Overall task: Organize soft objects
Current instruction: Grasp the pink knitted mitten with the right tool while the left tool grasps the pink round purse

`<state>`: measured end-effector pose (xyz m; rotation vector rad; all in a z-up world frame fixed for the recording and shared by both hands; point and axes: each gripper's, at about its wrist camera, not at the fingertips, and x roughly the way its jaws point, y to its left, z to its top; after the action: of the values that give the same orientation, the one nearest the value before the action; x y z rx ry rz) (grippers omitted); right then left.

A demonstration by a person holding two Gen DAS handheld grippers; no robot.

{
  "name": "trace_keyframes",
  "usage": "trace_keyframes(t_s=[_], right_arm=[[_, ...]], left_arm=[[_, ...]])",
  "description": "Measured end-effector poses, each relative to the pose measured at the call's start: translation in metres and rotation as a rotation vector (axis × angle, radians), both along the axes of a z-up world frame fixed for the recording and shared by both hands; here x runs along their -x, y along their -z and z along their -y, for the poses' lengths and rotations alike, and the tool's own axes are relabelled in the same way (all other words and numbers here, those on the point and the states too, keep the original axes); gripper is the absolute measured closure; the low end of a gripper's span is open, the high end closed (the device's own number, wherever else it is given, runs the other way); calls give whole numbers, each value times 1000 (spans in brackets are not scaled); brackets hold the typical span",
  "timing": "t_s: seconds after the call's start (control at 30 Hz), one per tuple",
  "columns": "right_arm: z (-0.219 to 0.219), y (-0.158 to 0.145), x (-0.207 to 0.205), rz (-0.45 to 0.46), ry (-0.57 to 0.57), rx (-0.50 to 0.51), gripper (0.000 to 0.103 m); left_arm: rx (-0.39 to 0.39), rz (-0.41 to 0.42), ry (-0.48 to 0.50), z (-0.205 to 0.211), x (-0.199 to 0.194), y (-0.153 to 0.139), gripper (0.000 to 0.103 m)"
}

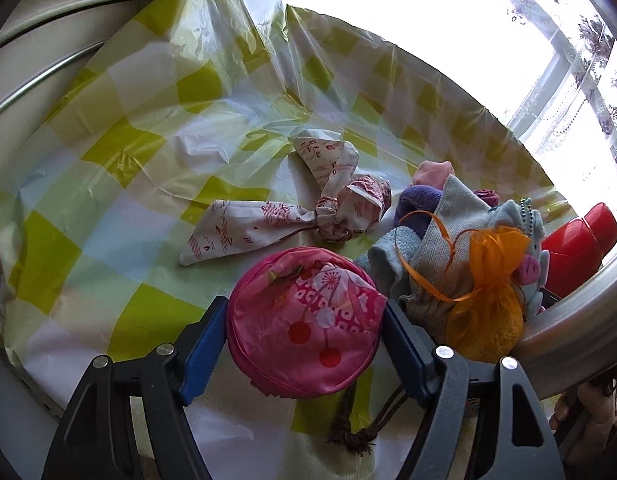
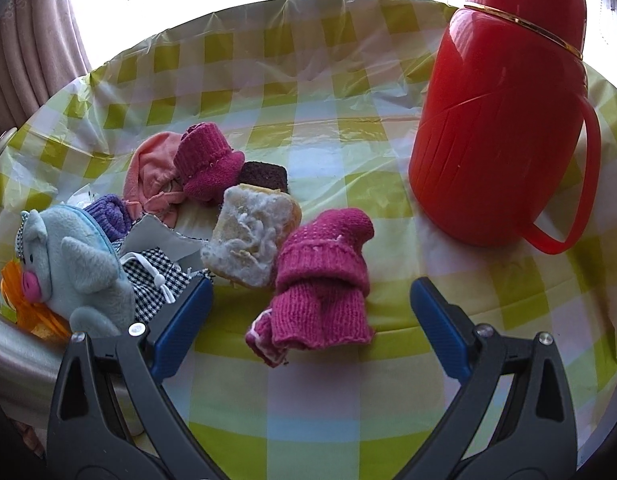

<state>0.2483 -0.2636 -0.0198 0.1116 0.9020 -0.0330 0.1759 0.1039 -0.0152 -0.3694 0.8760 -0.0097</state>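
In the left wrist view, a round pink pouch [image 1: 304, 328] with a printed flower pattern rests on the checked plastic cloth [image 1: 120, 152]. My left gripper [image 1: 305, 306] is shut on it, one blue pad against each side. Its brown drawstring [image 1: 356, 428] trails below. A knotted white cloth with red print [image 1: 268, 216] lies just beyond. In the right wrist view, my right gripper [image 2: 310, 286] stands open around a pink knitted bootie [image 2: 320, 280] without touching it. A second pink bootie [image 2: 208, 160] lies farther back on the left.
A heap of soft things lies at the left: a blue plush animal [image 2: 68, 264], a checked pouch [image 2: 156, 284], a fuzzy yellow sponge [image 2: 252, 236], a peach cloth [image 2: 152, 172] and an orange mesh bag [image 1: 488, 280]. A red thermos jug [image 2: 496, 120] stands back right. A metal rail [image 2: 16, 356] edges the surface.
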Motion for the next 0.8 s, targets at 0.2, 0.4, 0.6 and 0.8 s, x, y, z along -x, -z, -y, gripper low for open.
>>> trace_keyframes(t_s=[0.2,0.4,0.6,0.8], right_arm=[[16,16,-3,-23,53,9,8],[26,29,-6,-53,56,-32,71],[21,20,22,-5,39,-16,75],[19,5,62,37,47,-23,75]], left_arm=[[-10,57,0,8,32,-15,28],[-47,83,45,27,46,-24,28],[-63,105,49,34,56,-32,28],[-56,126,75,48,72,-42,28]])
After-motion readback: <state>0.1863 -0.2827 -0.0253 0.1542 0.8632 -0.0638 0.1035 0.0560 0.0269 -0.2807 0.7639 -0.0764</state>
